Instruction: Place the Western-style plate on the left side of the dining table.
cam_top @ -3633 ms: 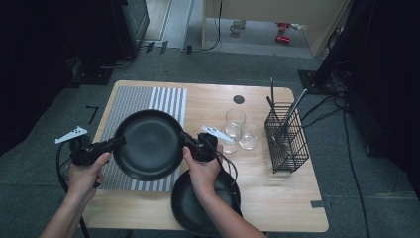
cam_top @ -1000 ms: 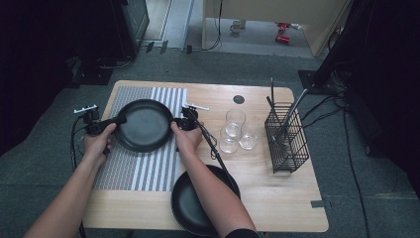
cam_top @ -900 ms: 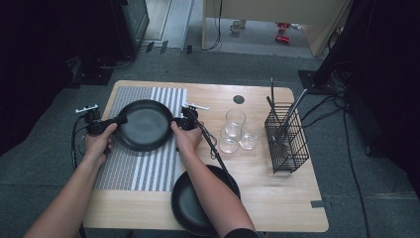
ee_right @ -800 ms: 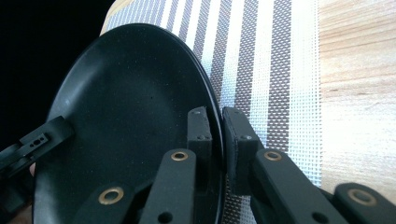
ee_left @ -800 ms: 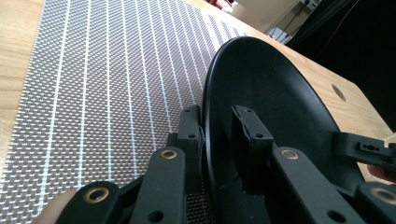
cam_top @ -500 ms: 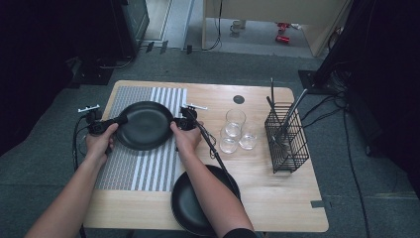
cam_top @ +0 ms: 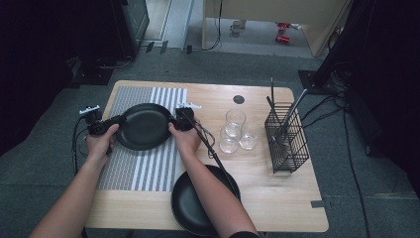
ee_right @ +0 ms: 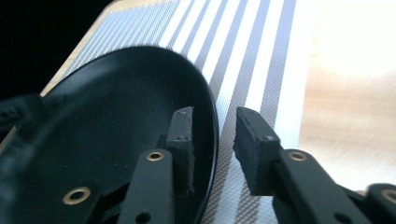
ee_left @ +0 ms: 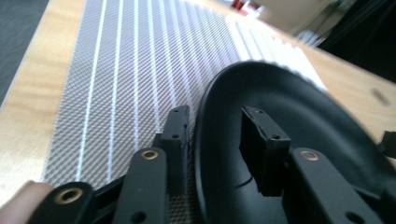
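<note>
The black plate (cam_top: 144,126), earlier lifted nearer the lower middle of the high view, now lies on the striped mat (cam_top: 141,163) in the upper left part of the desk. Both hands have moved up the frame with it. The left hand-held gripper (ee_left: 212,135) and the right hand-held gripper (ee_right: 212,135) have just been opening their jaws; the plate's rim stands between each pair, pads loosened from it.

Plate (cam_top: 144,126) on mat (cam_top: 141,158) — glasses (cam_top: 235,131) right, basket (cam_top: 286,141) beyond
</note>
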